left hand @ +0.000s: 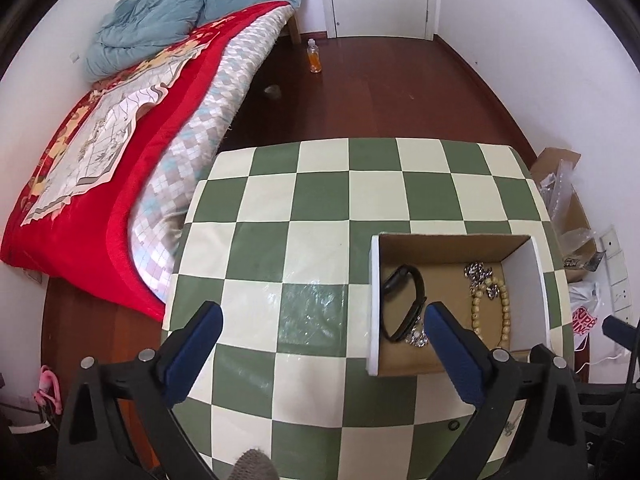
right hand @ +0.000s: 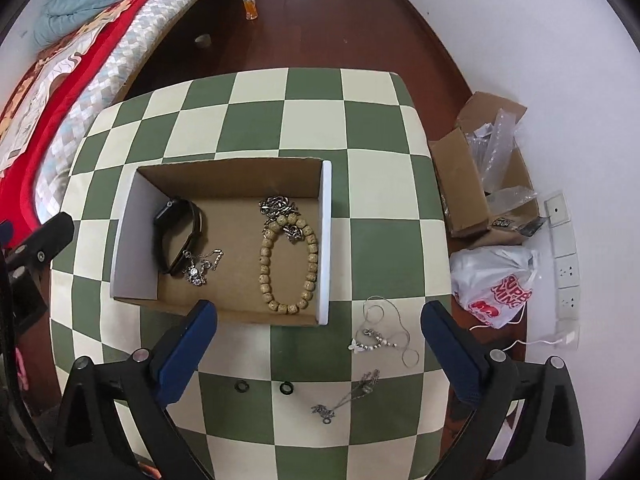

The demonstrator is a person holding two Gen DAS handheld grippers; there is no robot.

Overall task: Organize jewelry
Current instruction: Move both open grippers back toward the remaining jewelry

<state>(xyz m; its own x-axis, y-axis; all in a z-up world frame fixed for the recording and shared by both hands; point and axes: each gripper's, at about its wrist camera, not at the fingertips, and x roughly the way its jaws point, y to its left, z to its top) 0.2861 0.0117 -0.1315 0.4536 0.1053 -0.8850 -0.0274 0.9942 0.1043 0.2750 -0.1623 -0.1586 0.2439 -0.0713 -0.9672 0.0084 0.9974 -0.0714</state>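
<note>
Left wrist view: left gripper (left hand: 324, 320) hangs over the green-and-cream checkered table (left hand: 320, 200), jaws spread wide w/ nothing between them; its right finger overlaps the near-left corner of the cardboard box (left hand: 452, 246). Inside the box: black watch (left hand: 402, 300) at left, a silver chain (left hand: 478, 276) toward the back, a wooden bead bracelet (left hand: 502, 312) at right, and a small sparkly piece by the watch's near end, partly hidden behind the finger. Around: bed w/ red blanket (left hand: 100, 208) left of the table, blue duvet (left hand: 160, 20) at its head, orange bottle (left hand: 314, 56) on the wood floor, open carton w/ plastic wrap at far right. Right wrist view: right gripper (right hand: 320, 336) also fully spread, empty, above the table's near half. Box sits ahead, its white wall (right hand: 326, 240) on the right. Loose on the table, outside the box & betw. the fingers: thin beaded necklace (right hand: 384, 340), a small silver pendant piece (right hand: 352, 396), two black rings (right hand: 264, 387). The box's near edge stands betw. these and the box floor. White plastic bag (right hand: 496, 284) and wall sockets (right hand: 566, 256) off to the right; part of the left gripper shows at far left.
</note>
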